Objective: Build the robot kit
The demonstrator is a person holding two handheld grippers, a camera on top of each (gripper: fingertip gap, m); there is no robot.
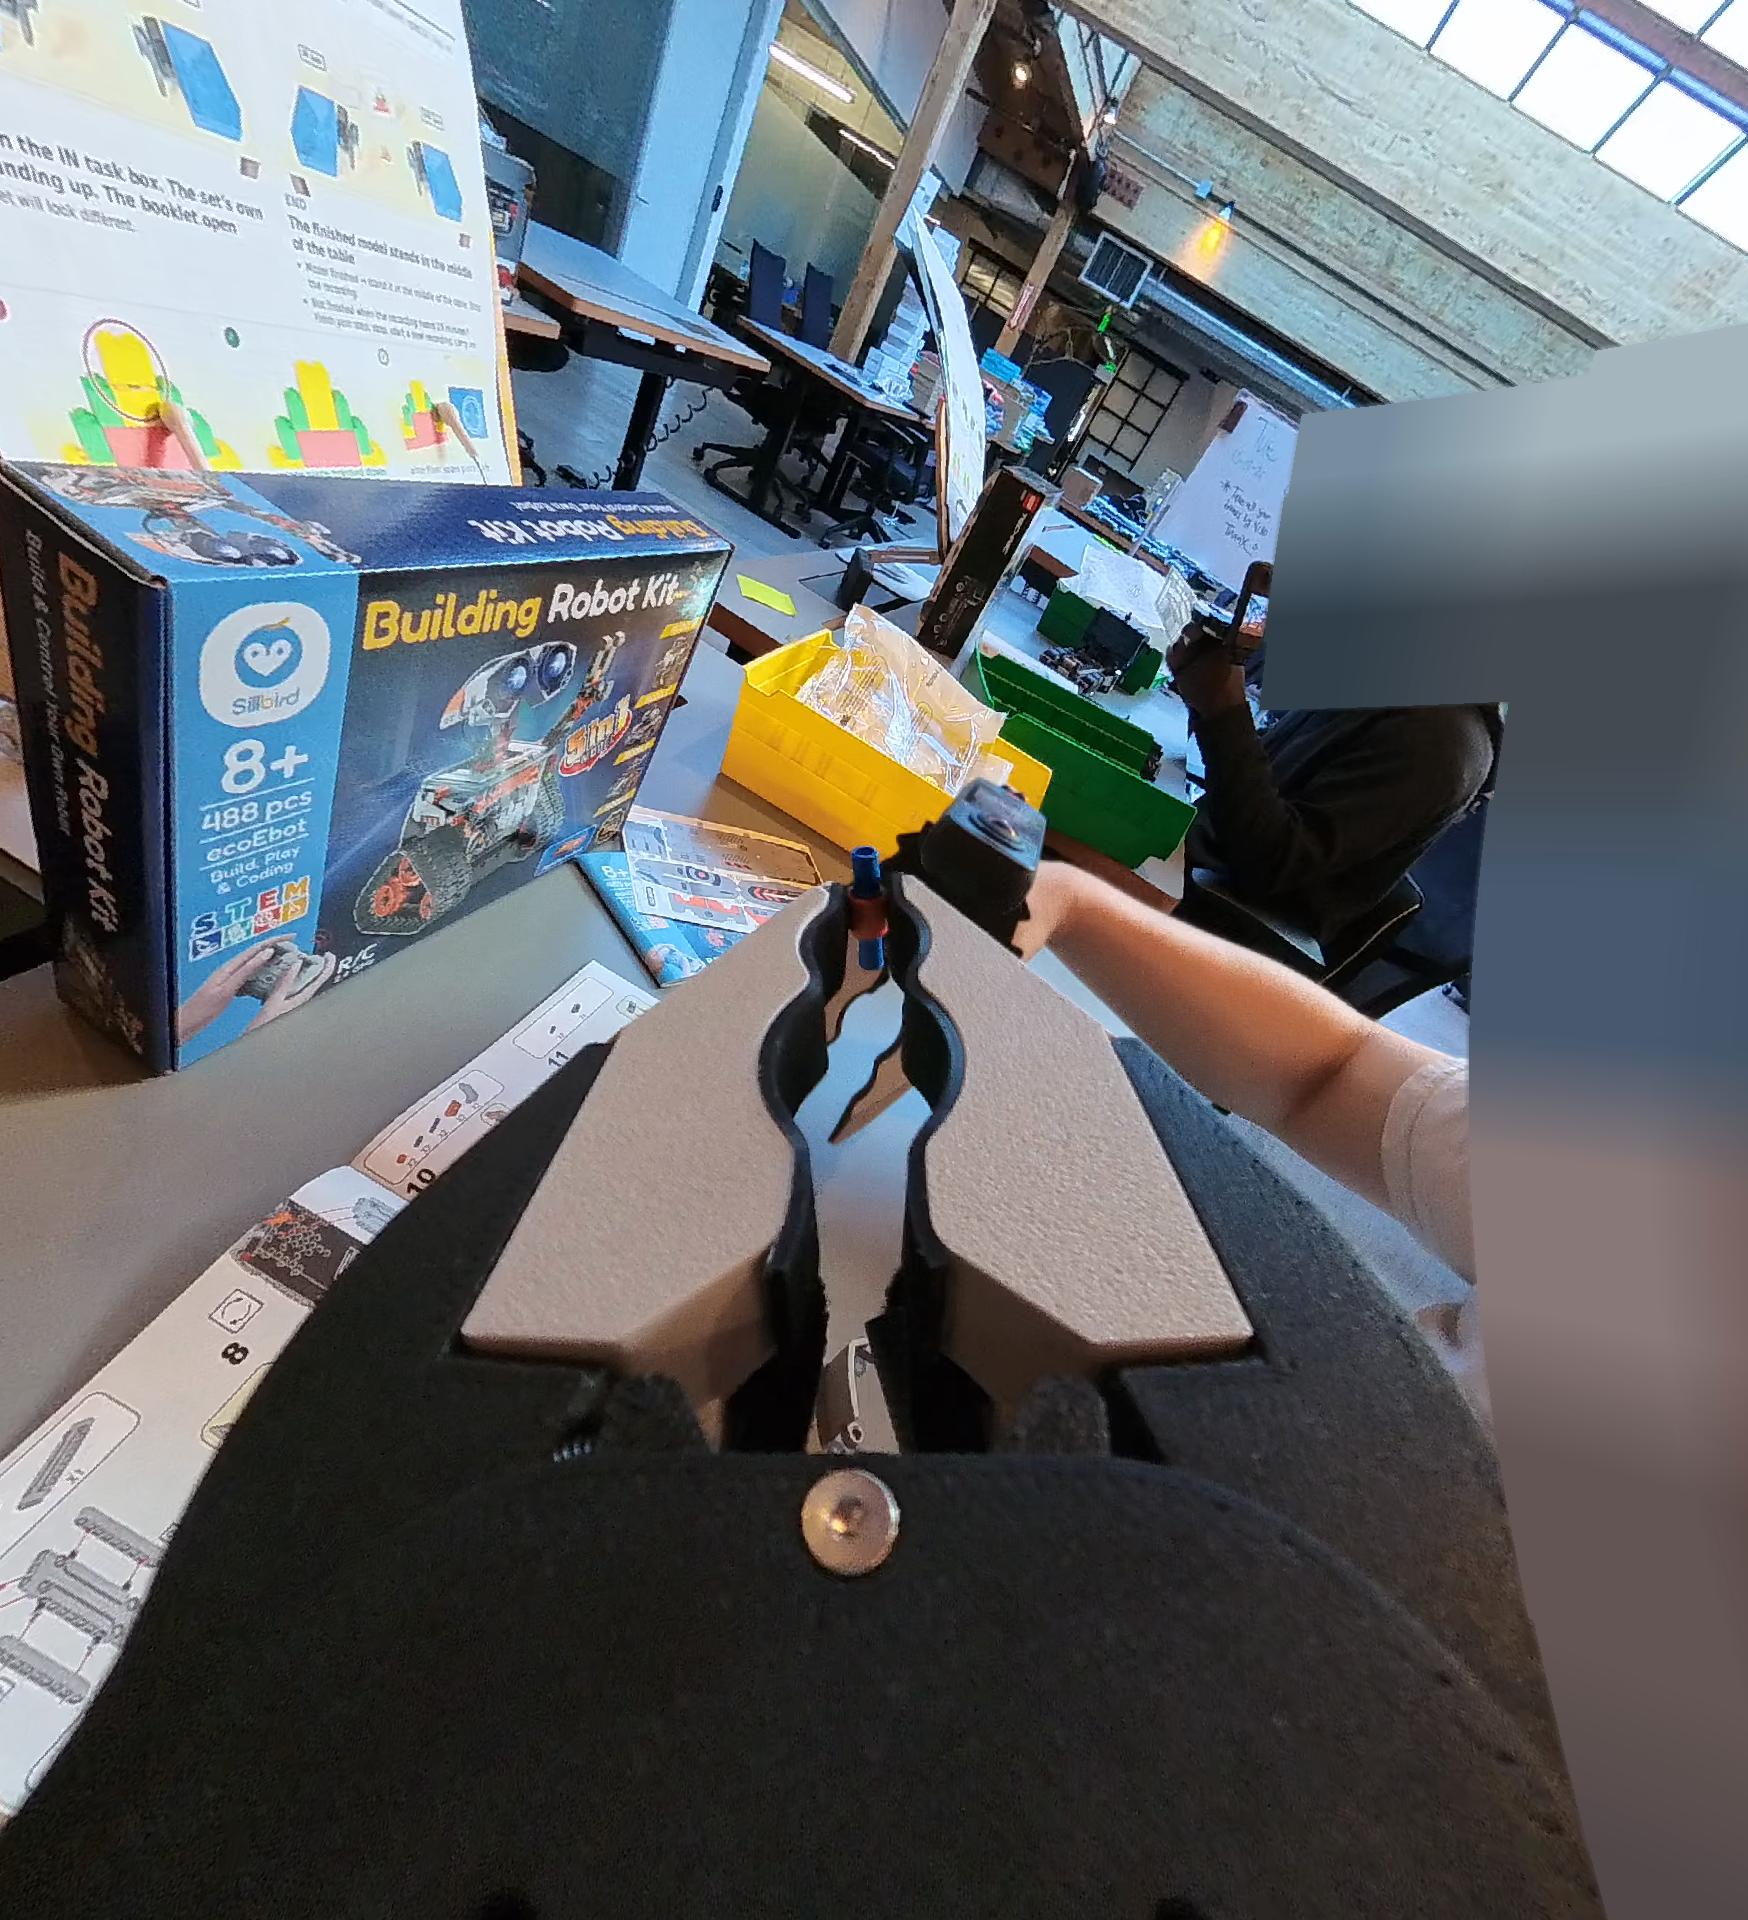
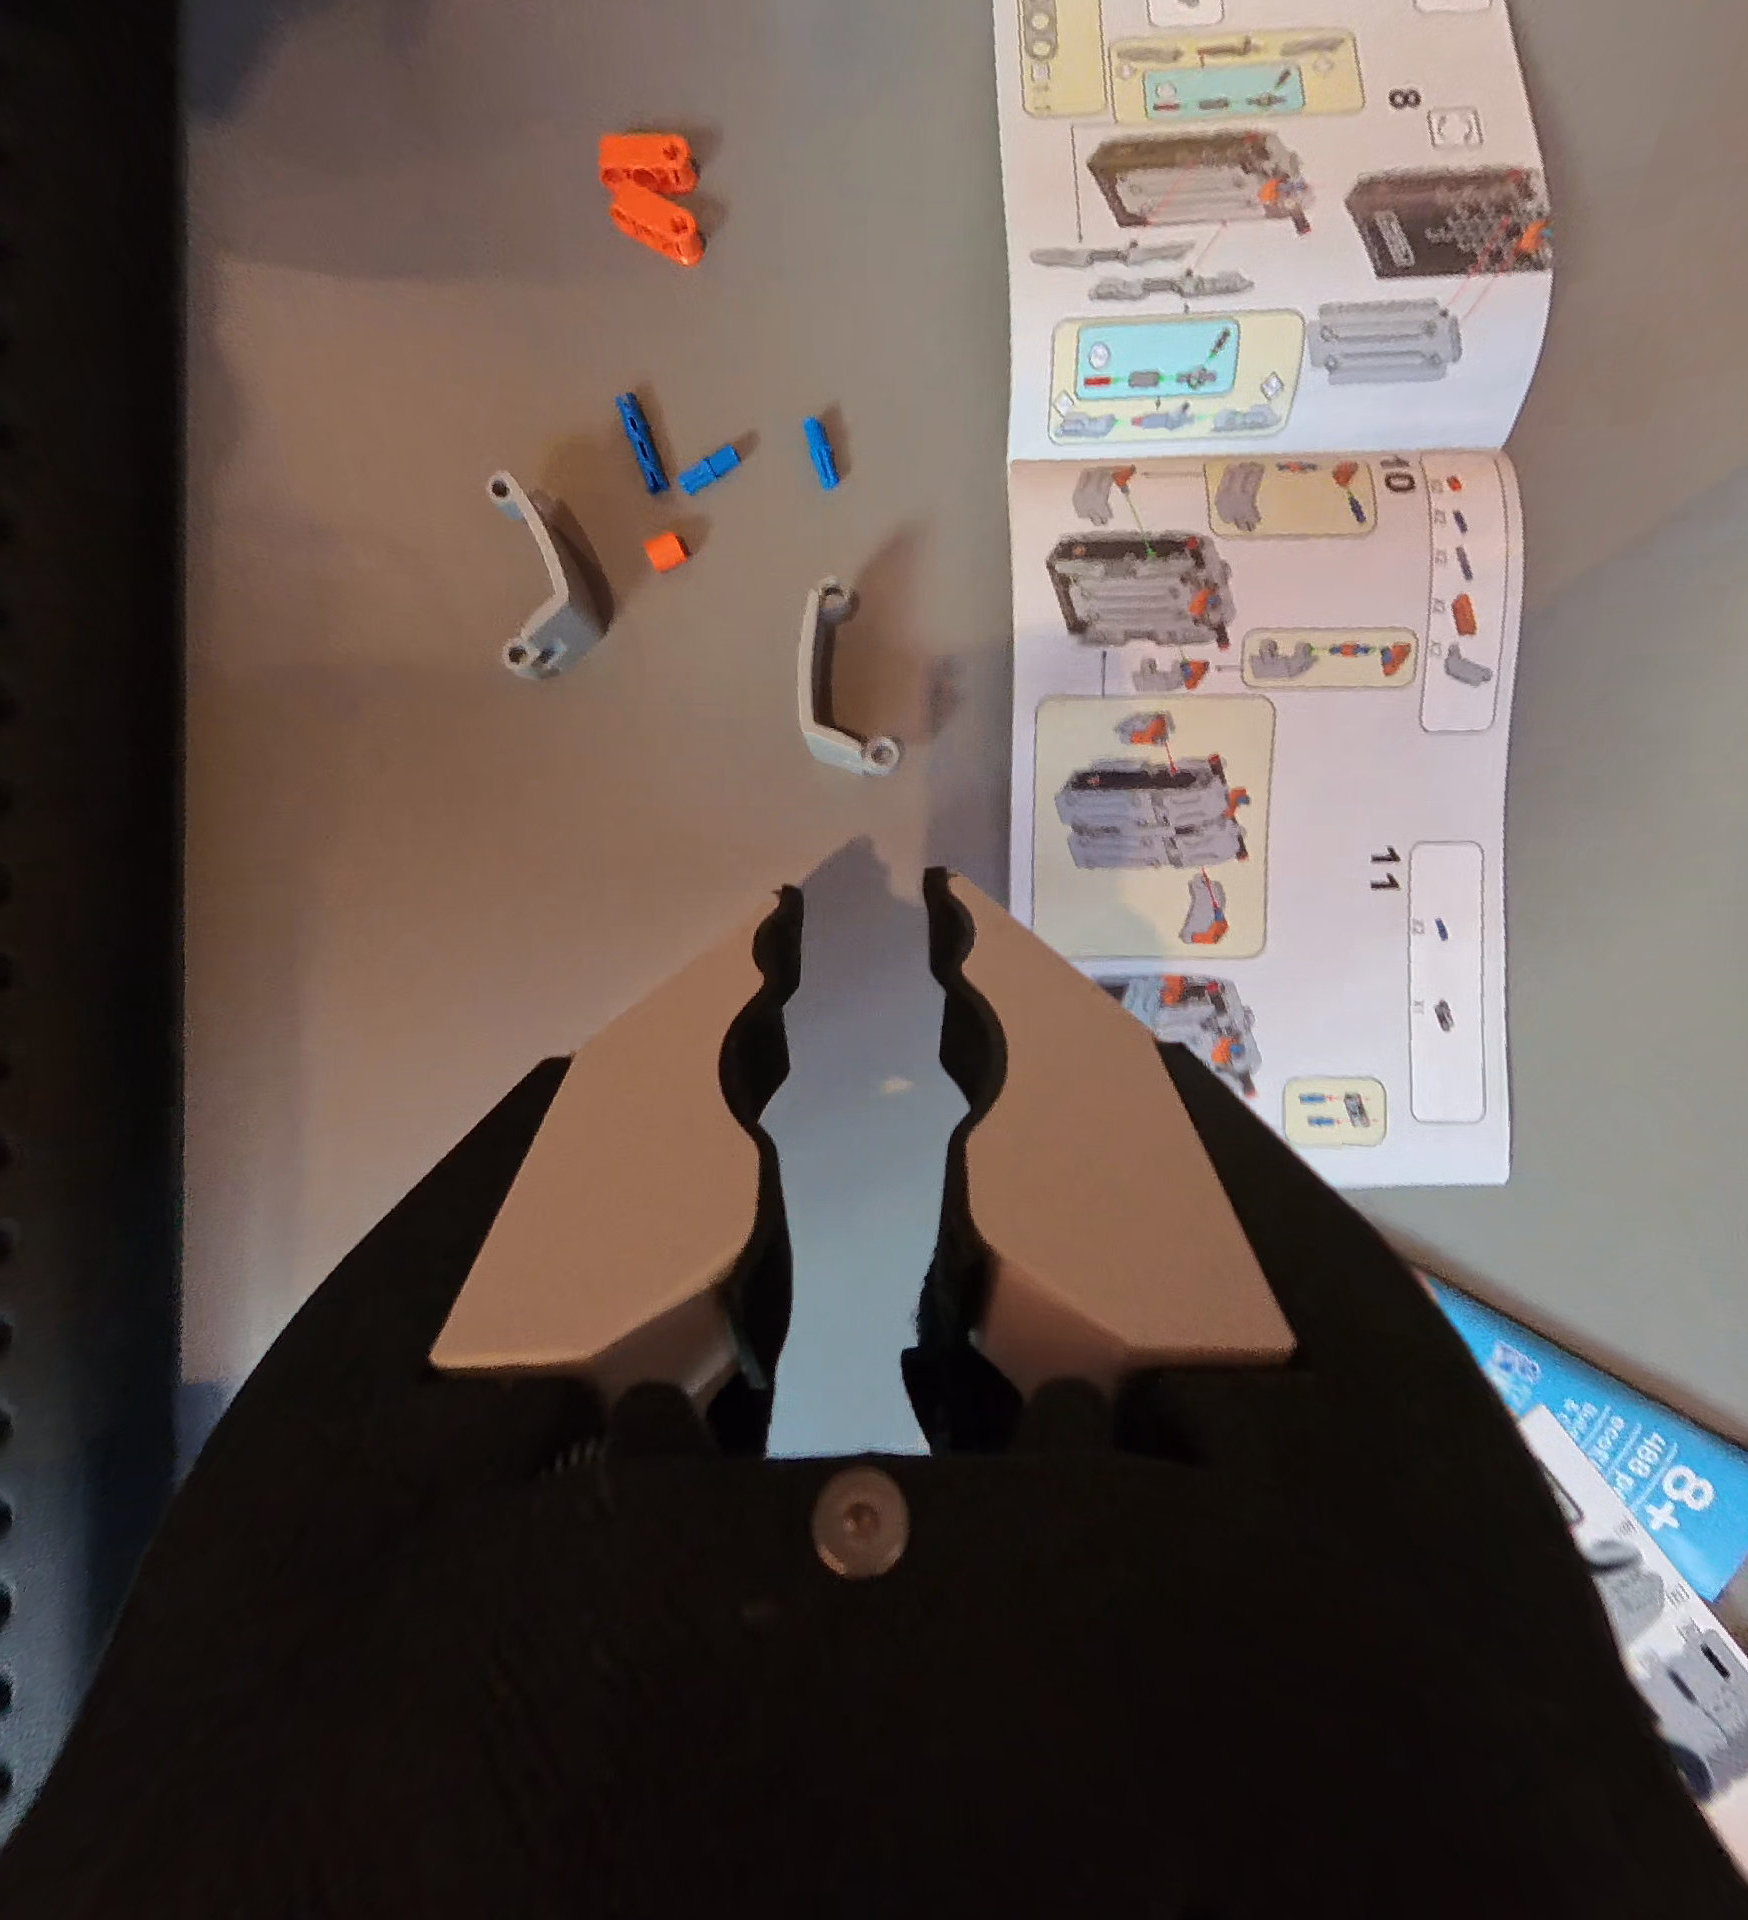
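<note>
Left tongs [image 1: 865, 914]: raised off the bench [image 1: 226, 1122], clamped near their tips on a small blue pin [image 1: 864, 902] with a red-orange collar. The pin stands upright across the ridged black pads, probably so both ends stay free.
Right tongs [image 2: 862, 883]: apart, holding nothing, hanging above loose parts on the grey bench [image 2: 382, 935]; nearest is a curved grey piece [image 2: 834, 681].
Loose parts: a second curved grey piece [image 2: 548, 582], three blue pins [image 2: 641, 442], a small orange bush [image 2: 666, 551] and two orange links [image 2: 652, 192], spread apart, so each can likely be picked singly.
Paper: an open instruction booklet [image 2: 1265, 582] lies flat just right of the parts, within reading reach.
Surroundings: a glossy blue cardboard kit box [image 1: 350, 748] stands upright behind; a yellow plastic bin [image 1: 849, 758] holds crinkled clear bags; a green bin [image 1: 1088, 769] sits beside it.
Textures: hard moulded plastic parts, matte bench, grainy grey tong faces.
</note>
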